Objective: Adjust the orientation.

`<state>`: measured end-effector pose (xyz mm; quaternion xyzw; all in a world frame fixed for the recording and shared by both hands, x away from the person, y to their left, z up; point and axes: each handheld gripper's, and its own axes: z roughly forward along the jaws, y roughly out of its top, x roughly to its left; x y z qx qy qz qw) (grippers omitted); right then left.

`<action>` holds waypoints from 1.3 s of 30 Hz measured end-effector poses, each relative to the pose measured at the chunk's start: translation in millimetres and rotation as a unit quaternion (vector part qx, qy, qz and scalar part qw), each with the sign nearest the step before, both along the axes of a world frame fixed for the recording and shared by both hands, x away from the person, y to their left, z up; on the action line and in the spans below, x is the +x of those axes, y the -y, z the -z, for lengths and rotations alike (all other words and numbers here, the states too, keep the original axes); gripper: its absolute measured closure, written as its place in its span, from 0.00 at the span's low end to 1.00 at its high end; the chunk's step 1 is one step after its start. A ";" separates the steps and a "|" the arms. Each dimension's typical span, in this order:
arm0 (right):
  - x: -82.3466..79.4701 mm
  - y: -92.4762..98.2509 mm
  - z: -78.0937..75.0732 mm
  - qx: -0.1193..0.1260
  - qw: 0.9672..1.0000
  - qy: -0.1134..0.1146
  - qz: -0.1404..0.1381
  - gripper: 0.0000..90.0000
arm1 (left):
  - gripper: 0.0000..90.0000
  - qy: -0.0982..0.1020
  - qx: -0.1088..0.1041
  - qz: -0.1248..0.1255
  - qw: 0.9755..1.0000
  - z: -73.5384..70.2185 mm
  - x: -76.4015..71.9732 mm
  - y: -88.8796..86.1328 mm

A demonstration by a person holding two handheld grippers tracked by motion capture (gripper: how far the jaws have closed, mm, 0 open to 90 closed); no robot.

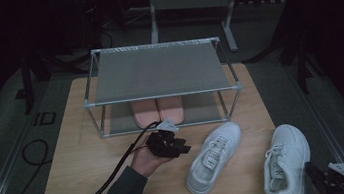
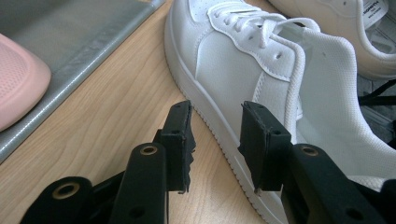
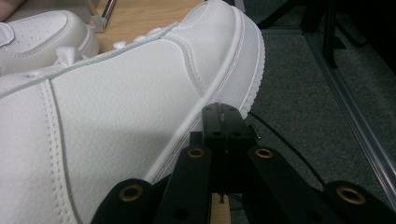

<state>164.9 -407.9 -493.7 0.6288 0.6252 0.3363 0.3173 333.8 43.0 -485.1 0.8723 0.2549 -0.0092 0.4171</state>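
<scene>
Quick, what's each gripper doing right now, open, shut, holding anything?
Left gripper: open, empty, jaws just short of the nearer white sneaker.
Right gripper: shut, empty, beside the other white sneaker.

Two white sneakers — white laces, white soles — lie on the pale wood-grain table. Pink slippers sit in the grey-shelved, silver-framed rack at the far side. Both grippers' jaws are black.

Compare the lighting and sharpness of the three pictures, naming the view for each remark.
High view: dim and underexposed, surroundings nearly black, white sneakers brightest. Left gripper view: bright and even, the sneaker's stitching crisp, a soft shadow under the left gripper. Right gripper view: well lit, the leather grain sharp, the carpet behind softer.
</scene>
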 end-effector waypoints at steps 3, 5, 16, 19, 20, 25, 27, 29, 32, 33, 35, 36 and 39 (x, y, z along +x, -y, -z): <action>0.4 0.7 0.4 -0.003 1.000 -0.005 0.003 1.00 | 0.71 -0.001 -0.001 0.002 1.000 0.4 -0.4 0.8; 0.1 1.6 1.3 -0.004 1.000 -0.006 0.005 1.00 | 0.71 -0.001 -0.002 0.001 1.000 0.1 -0.1 0.4; -0.7 8.9 8.2 0.004 1.000 -0.017 0.017 1.00 | 0.71 -0.005 -0.003 0.002 1.000 0.9 0.9 0.4; -0.1 10.0 10.8 0.007 1.000 -0.020 0.014 1.00 | 0.71 -0.005 -0.005 0.001 1.000 1.5 0.9 1.1; 1.0 9.4 11.0 0.006 1.000 -0.021 0.011 1.00 | 0.71 -0.006 -0.004 0.001 1.000 1.5 1.0 1.2; 6.5 1.4 14.7 0.006 1.000 -0.027 -0.002 1.00 | 0.71 -0.006 -0.003 0.000 1.000 0.7 1.3 0.1; 7.1 -2.8 15.6 0.008 1.000 -0.028 -0.009 1.00 | 0.71 -0.005 -0.003 0.002 1.000 0.1 1.3 -0.4; 7.0 -7.8 17.5 0.008 0.999 -0.030 -0.016 1.00 | 0.71 -0.005 -0.004 0.001 1.000 0.0 1.2 -0.4; 7.6 -9.8 19.4 0.013 0.999 -0.030 -0.019 1.00 | 0.71 -0.006 -0.003 0.002 1.000 0.2 1.2 -0.3; 9.4 -10.3 20.5 0.017 0.999 -0.032 -0.020 1.00 | 0.71 -0.005 -0.003 0.003 1.000 0.3 1.2 -0.2; 12.6 -11.7 21.7 0.016 0.999 -0.033 -0.023 1.00 | 0.71 -0.006 -0.003 0.002 1.000 0.8 1.4 0.0; 14.6 -13.0 21.3 0.015 0.999 -0.032 -0.025 1.00 | 0.71 -0.007 -0.003 0.001 1.000 0.9 1.5 0.1; 18.8 -17.1 19.1 0.010 0.999 -0.031 -0.033 1.00 | 0.71 -0.008 -0.004 0.001 1.000 1.6 1.7 0.5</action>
